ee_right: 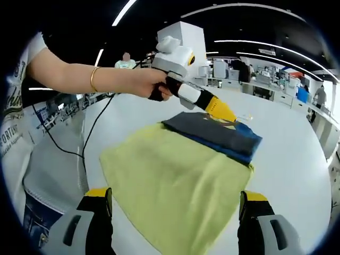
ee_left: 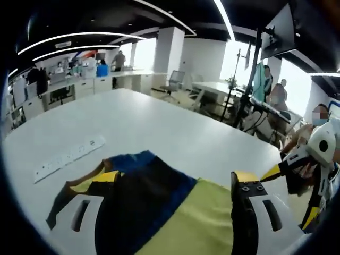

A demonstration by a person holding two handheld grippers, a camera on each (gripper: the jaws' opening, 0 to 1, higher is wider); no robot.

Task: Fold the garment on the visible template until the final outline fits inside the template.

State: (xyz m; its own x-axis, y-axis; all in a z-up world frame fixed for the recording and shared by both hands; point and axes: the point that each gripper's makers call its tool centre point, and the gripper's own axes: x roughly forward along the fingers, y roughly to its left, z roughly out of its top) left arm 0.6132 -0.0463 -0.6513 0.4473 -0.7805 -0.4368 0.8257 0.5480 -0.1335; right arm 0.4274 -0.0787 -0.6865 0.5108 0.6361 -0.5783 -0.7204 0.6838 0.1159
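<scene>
The right tool point(ee_right: 172, 212) hangs with jaws spread wide over the near edge of the garment point(ee_right: 175, 180), which lies on the white desk point(ee_right: 287, 175). Beyond the yellow cloth, at the garment's dark folded end, the left tool point(ee_right: 236, 117) hovers, its jaws apart. A power strip point(ee_left: 69, 156) lies beside the garment.
</scene>
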